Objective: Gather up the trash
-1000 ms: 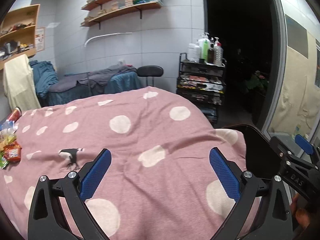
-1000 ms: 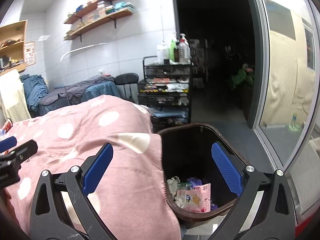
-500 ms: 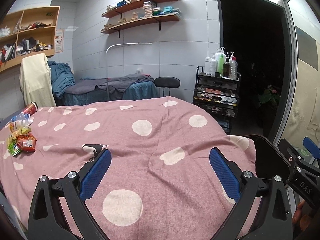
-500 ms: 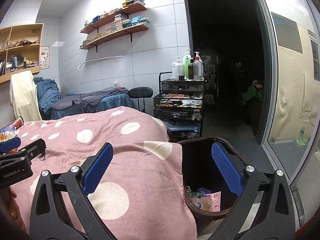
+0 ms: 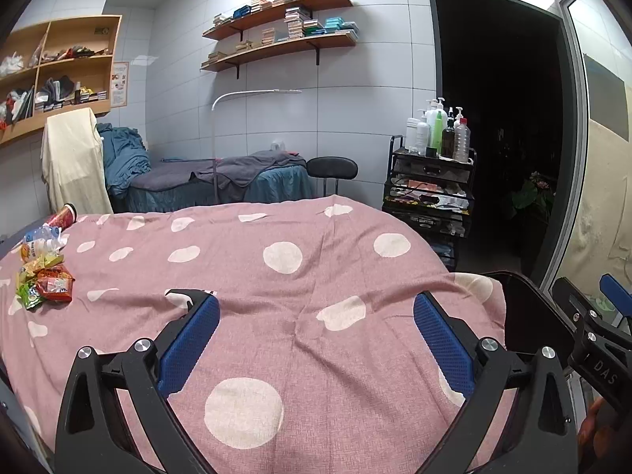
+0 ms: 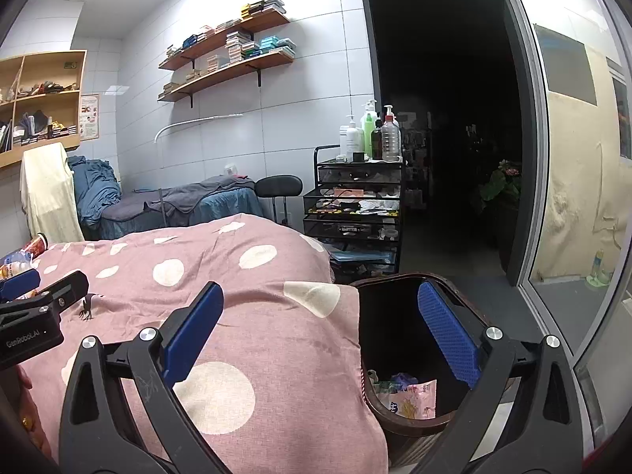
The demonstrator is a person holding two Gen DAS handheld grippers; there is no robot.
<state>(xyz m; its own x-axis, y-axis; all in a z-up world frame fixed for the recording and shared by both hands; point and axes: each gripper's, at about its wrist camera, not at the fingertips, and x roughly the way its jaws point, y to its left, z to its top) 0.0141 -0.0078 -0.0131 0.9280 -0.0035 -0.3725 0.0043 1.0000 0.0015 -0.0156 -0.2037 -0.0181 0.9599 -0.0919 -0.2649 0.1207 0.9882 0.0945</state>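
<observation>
A pile of snack wrappers [image 5: 45, 282], a crushed plastic bottle [image 5: 39, 239] and a red can [image 5: 63, 217] lie at the far left of a bed with a pink polka-dot cover [image 5: 300, 276]. A dark brown trash bin [image 6: 410, 359] stands at the bed's right end, with wrappers [image 6: 410, 393] inside. My left gripper [image 5: 316, 339] is open and empty above the cover, far from the trash. My right gripper [image 6: 320, 339] is open and empty, above the bed edge and the bin.
A black wire cart [image 6: 355, 205] with bottles stands behind the bin beside a dark doorway [image 6: 446, 126]. A second bed [image 5: 221, 185] and a black stool [image 5: 331, 168] sit along the back wall. A glass partition [image 6: 572, 158] is at the right.
Both grippers have risen and tilted up, so more of the room and the bed shows. The jaws stayed open and empty. The trash has not moved.
</observation>
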